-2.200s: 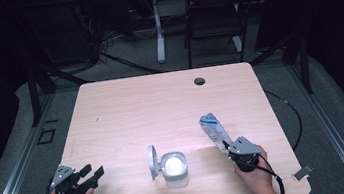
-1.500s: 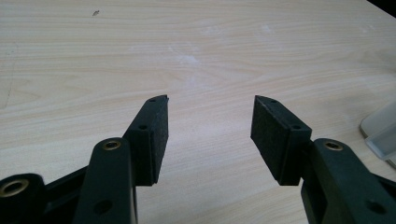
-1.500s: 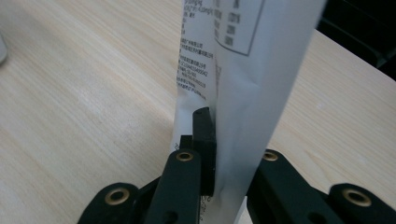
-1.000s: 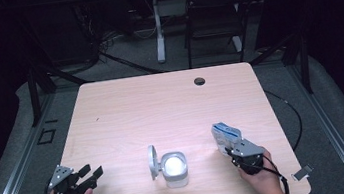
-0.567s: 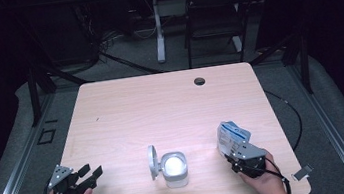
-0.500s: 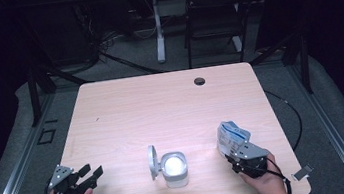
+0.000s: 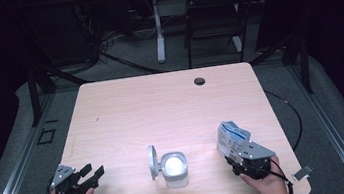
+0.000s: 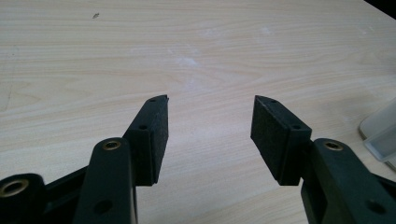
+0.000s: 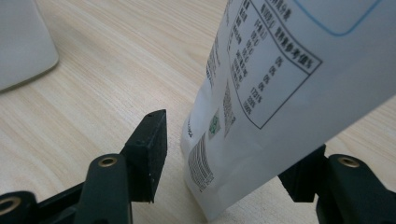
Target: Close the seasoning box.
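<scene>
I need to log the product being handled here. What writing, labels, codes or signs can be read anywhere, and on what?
White pouch, between the right gripper's just-opened jaws: boxed table and columns of small print, too blurred to read.
Same pouch: a barcode and a small green mark, unreadable.
Pouch in the high view: blue-and-white print, too small to read.
White container, table: no writing.

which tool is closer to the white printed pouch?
Right. The right tool sits at the white printed pouch, open jaws either side of its base. The left tool is across the table, open.

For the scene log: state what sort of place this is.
Probably a lab or recording studio: one bare wooden table on grey floor, dark surroundings, cables and stands behind, a chair.
</scene>
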`<action>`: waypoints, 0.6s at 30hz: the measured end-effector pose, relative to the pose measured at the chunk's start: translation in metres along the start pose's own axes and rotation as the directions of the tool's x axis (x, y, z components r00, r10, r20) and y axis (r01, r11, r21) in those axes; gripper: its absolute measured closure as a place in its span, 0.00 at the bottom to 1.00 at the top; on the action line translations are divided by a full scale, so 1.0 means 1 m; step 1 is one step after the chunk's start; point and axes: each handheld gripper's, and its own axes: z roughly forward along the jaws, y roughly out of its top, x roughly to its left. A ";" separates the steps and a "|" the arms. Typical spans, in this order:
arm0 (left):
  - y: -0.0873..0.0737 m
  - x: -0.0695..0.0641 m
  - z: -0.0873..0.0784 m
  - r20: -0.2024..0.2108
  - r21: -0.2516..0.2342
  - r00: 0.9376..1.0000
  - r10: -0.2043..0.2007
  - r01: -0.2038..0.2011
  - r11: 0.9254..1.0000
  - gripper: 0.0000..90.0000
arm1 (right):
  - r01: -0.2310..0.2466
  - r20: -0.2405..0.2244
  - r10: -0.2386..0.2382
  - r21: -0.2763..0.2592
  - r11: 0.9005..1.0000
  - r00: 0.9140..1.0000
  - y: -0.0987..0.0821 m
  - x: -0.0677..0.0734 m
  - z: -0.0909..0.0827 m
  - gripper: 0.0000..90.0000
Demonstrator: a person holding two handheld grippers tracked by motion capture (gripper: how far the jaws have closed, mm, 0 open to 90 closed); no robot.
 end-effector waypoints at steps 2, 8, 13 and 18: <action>0.001 -0.001 0.001 0.006 0.002 1.000 0.007 -0.007 1.000 0.53 | 0.001 0.000 -0.001 0.004 1.000 1.000 0.000 0.000 0.000 0.45; 0.003 -0.003 0.002 0.013 0.006 1.000 0.013 -0.013 1.000 0.53 | -0.006 0.008 0.006 -0.003 1.000 1.000 -0.002 0.002 -0.001 0.45; 0.005 -0.009 0.004 0.027 0.000 0.999 0.026 -0.026 1.000 0.53 | -0.004 0.010 0.004 -0.003 1.000 1.000 -0.002 0.001 -0.002 0.45; 0.010 -0.017 0.004 0.048 -0.010 0.998 0.045 -0.044 0.999 0.55 | -0.007 0.014 0.007 -0.001 1.000 1.000 -0.004 -0.001 -0.003 0.45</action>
